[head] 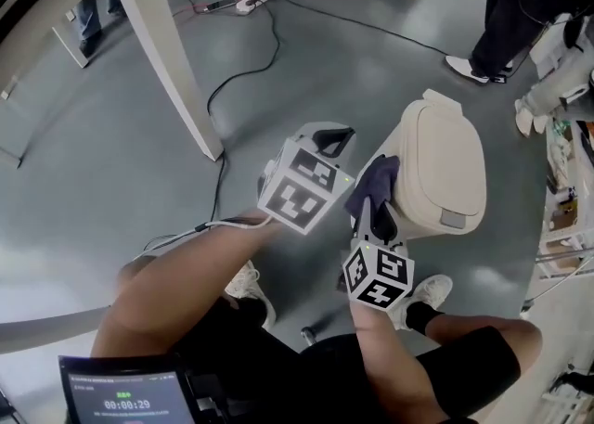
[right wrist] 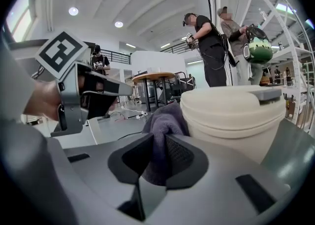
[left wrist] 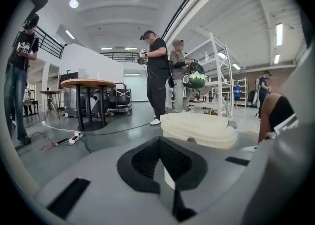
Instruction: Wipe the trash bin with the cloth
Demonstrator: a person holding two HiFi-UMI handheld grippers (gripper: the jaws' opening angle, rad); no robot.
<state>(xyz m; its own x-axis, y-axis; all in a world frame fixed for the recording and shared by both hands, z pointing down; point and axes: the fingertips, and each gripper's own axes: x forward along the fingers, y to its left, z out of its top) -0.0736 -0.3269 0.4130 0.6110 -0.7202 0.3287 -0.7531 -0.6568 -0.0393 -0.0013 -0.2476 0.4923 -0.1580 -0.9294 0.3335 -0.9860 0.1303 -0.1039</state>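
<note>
A cream trash bin [head: 445, 172] with its lid down stands on the grey floor, right of centre in the head view. My right gripper [head: 373, 213] is shut on a dark purple cloth [head: 376, 181], which rests against the bin's left side near the lid. The right gripper view shows the cloth [right wrist: 165, 130] pinched between the jaws of that gripper [right wrist: 158, 138], with the bin [right wrist: 236, 120] just behind it. My left gripper [head: 334, 139] hovers left of the bin, apart from it. In the left gripper view the jaws of this gripper [left wrist: 160, 143] are shut with nothing between them, and the bin [left wrist: 197, 128] lies ahead.
A white table leg [head: 172, 51] stands at the left, with a black cable [head: 251, 60] and a power strip [head: 252, 0] on the floor beyond. People stand at the upper right [head: 520, 5]. A shelf rack [head: 566, 181] lines the right edge. My own shoes [head: 432, 292] are beside the bin.
</note>
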